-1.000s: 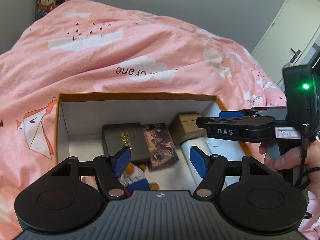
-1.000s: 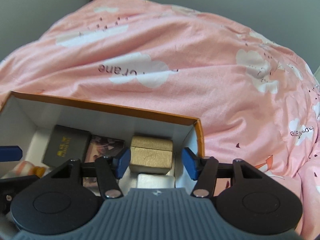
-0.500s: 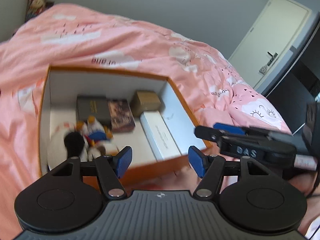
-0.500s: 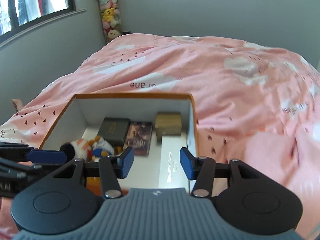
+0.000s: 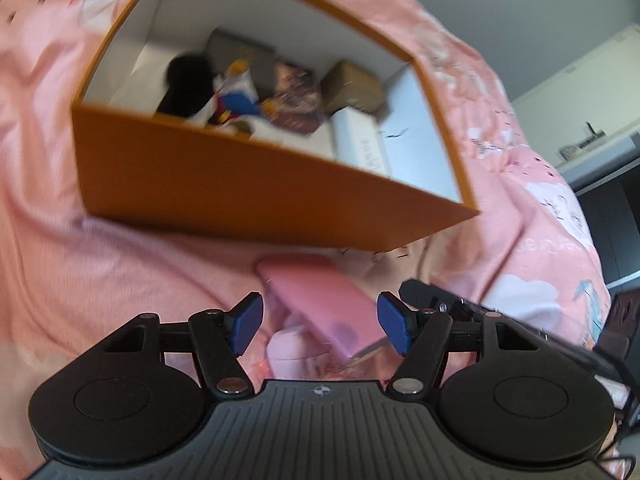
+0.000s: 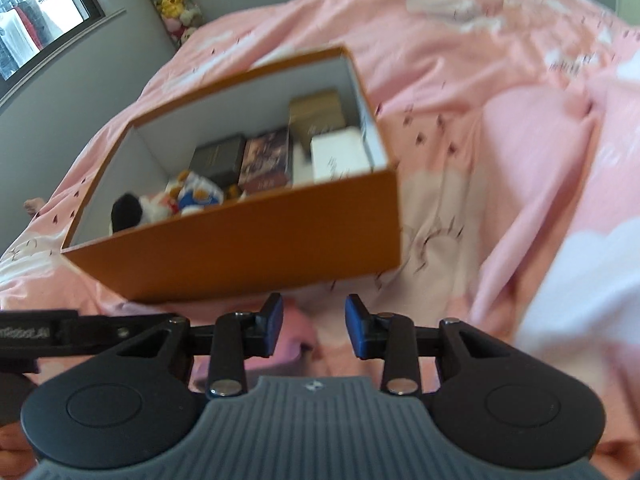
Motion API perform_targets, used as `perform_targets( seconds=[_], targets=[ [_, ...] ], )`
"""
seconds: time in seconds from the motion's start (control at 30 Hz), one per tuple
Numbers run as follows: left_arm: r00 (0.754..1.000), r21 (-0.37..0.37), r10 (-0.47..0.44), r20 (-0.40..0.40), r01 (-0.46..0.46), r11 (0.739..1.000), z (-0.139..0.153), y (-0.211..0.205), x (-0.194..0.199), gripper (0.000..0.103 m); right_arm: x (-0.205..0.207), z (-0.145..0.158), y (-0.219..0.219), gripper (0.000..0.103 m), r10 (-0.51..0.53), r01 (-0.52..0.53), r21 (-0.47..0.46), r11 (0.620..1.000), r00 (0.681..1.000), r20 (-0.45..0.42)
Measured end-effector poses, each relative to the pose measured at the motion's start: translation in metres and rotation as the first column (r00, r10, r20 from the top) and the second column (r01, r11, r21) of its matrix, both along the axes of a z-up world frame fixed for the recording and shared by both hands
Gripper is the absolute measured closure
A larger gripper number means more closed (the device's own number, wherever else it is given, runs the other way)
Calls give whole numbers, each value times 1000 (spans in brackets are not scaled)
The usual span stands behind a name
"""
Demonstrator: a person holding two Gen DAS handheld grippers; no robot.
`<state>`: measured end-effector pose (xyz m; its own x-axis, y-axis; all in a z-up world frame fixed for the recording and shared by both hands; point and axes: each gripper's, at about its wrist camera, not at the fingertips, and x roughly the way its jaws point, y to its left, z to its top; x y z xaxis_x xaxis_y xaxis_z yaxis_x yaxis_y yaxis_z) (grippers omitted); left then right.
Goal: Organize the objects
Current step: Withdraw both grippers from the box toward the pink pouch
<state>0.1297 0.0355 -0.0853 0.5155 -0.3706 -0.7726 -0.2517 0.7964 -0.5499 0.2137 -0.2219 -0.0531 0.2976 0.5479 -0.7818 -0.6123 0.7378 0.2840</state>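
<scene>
Left wrist view: the left gripper [image 5: 320, 326] hangs with its jaws spread wide and nothing pressed between the pads, just above a flat pink case [image 5: 324, 304] lying on the pink bedspread [image 5: 120, 280] near the front wall of the orange box [image 5: 240, 188]. The tip of the right gripper [image 5: 432, 300] pokes in from the right, close to the case's near end. In the right wrist view the right gripper [image 6: 314, 326] has its jaws closing; only a corner of the pink case [image 6: 298, 330] shows behind its left pad, and I judge the pads are not yet pressing it.

Farther off, the box already holds a stuffed toy [image 6: 160, 204], a dark book [image 6: 218, 158], a picture-covered box [image 6: 266, 158], a gold box [image 6: 316, 112] and a white box [image 6: 340, 156].

The risk: pink on pink makes the case's edges easy to misjudge, so the closing jaws could pinch bedding instead, or skid off the smooth lid. The two grippers are near enough to collide.

Motion blur softens everything. The case's near end is cut off by the gripper body, and what it contains cannot be told.
</scene>
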Motion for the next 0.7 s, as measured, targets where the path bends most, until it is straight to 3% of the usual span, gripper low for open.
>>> perform_targets(
  seconds=[0.3, 0.53, 0.7],
  targets=[
    [994, -73, 47, -97, -54, 996, -33, 3, 2, 23, 1, -24, 2, 68, 7, -8, -13, 1000, 997, -78],
    [988, -163, 61, -138, -84, 983, -47, 3, 7, 23, 4, -30, 0, 83, 1, -1, -2, 1000, 993, -118],
    [985, -178, 48, -163, -77, 981, -54, -6, 16, 23, 5, -33, 0, 84, -4, 2, -15, 1000, 993, -122]
  ],
)
